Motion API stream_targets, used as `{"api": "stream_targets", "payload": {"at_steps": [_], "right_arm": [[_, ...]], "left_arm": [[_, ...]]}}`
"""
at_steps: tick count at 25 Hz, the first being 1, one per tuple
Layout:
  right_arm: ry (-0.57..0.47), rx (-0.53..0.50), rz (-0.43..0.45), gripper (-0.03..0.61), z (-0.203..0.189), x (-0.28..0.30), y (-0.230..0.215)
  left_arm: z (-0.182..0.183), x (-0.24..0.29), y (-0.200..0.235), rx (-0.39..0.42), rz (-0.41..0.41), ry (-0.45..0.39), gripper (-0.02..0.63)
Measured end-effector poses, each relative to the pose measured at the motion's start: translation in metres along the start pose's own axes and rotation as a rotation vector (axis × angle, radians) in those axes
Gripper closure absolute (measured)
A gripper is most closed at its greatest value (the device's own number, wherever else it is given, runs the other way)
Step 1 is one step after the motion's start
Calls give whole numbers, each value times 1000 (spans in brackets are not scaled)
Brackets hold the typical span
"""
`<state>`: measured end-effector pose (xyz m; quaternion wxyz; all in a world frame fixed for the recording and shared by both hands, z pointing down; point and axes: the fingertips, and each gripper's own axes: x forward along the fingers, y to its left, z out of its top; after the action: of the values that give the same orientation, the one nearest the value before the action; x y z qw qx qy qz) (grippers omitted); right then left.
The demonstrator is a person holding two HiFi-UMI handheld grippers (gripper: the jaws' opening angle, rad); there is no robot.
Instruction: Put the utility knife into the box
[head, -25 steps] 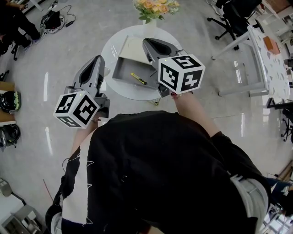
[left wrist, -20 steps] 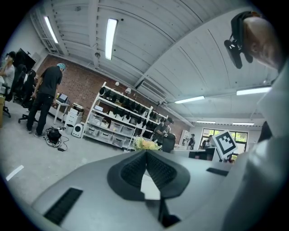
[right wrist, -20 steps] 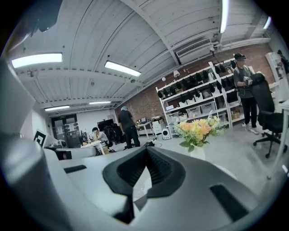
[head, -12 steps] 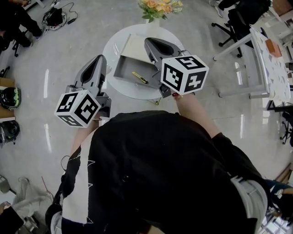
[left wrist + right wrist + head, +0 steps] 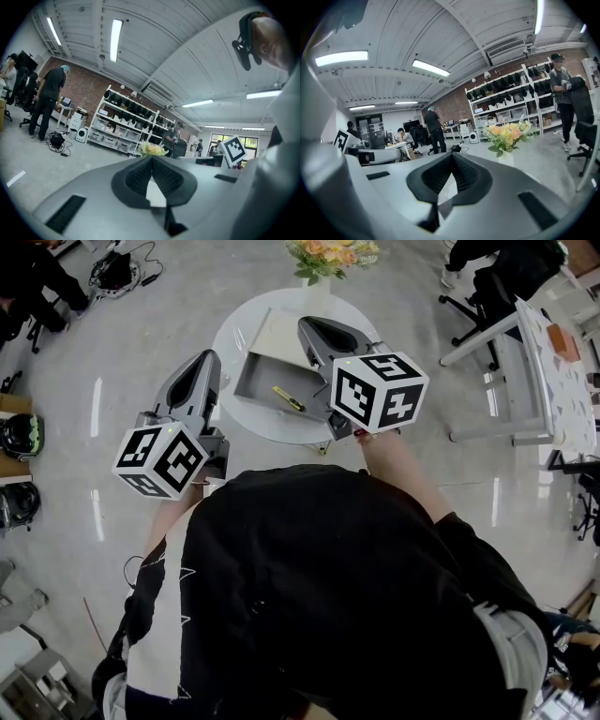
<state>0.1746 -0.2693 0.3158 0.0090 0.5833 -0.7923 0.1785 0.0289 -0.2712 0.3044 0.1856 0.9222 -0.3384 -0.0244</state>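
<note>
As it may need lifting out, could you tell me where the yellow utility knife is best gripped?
Probably mid-handle, jaws across its narrow width, coming straight down from above. The utility knife lies flat and slantwise on the floor of the open gray box, whose upright walls would hinder a sideways approach; its long, slim body offers two parallel sides.

**A:** Is it bright?

**B:** Yes, and even. Long ceiling tube lights (image 5: 116, 40) run overhead in the left gripper view, with more strip lights (image 5: 430, 68) in the right gripper view.

**A:** Any glare?

**B:** In the head view the glossy floor (image 5: 96, 418) carries white streaks, and the round white tabletop (image 5: 225, 343) is nearly blown out. Shadows are soft and faint.

**A:** Sharpness?

**B:** The head view is crisp. Both gripper views bend strongly and go black at the corners. The left hand-held gripper (image 5: 152, 161), close to the lens, looks soft. The storage shelves (image 5: 126, 126) behind it are clearer.
</note>
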Motion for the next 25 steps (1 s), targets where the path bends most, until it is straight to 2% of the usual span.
{"api": "stream_targets", "payload": {"at_steps": [25], "right_arm": [[22,-15,11,574,-6,4,2]], "left_arm": [[1,-4,5,-5,19,-8,603]]}}
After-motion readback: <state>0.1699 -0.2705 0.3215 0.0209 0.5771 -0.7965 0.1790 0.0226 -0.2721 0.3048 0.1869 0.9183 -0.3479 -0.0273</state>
